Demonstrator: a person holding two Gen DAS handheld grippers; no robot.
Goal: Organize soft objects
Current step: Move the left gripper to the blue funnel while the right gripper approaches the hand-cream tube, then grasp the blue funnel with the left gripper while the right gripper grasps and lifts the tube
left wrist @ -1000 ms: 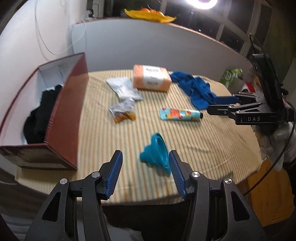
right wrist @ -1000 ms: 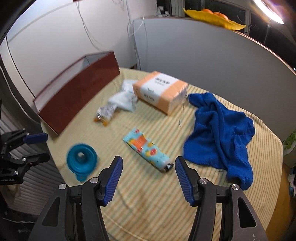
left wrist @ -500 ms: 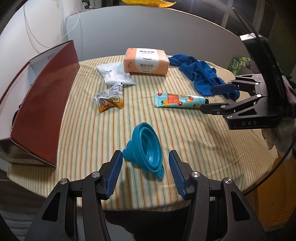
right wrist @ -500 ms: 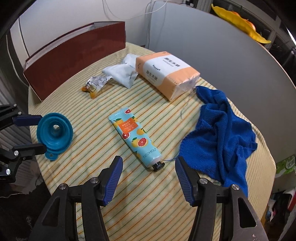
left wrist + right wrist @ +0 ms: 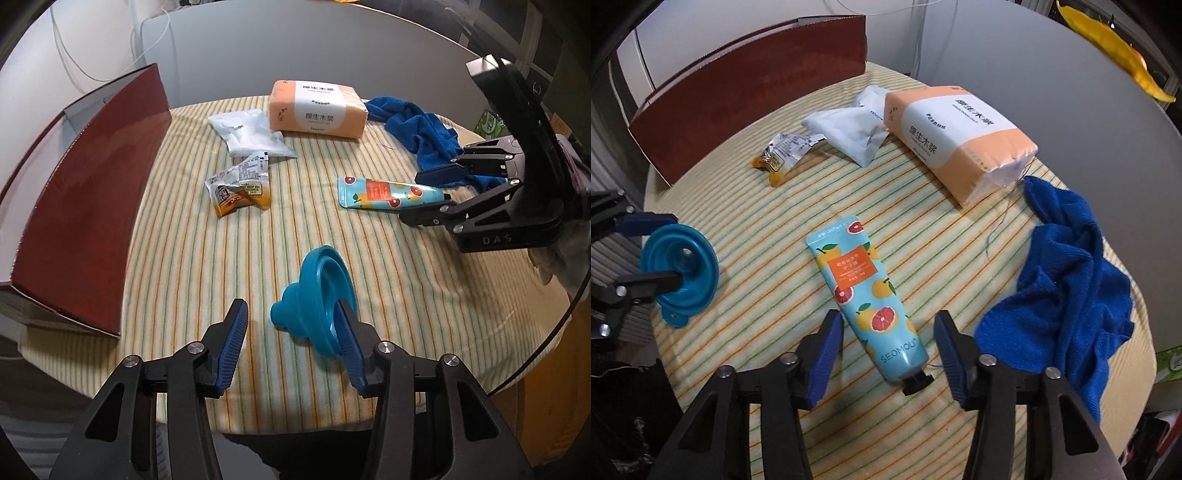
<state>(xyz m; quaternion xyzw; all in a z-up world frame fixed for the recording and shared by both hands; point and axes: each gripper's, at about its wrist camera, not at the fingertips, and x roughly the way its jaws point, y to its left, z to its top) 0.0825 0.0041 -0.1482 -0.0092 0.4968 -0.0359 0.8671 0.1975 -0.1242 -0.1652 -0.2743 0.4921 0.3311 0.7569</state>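
While the gaping left tool (image 5: pixel 291 343) straddles a ribbed silicone funnel (image 5: pixel 317 295), the right tool (image 5: pixel 888 354) gapes over a glossy tube (image 5: pixel 866 299).

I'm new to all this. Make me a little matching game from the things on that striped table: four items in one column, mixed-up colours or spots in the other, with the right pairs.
Things
1. funnel
2. towel
3. tissue pack
4. hand cream tube

Descriptions
A. peach with a white label, at the far side of the table
B. teal, between the jaws of the left gripper
C. light blue with citrus pictures, cap end between the jaws of the right gripper
D. dark blue, crumpled

Pairs: 1-B, 2-D, 3-A, 4-C
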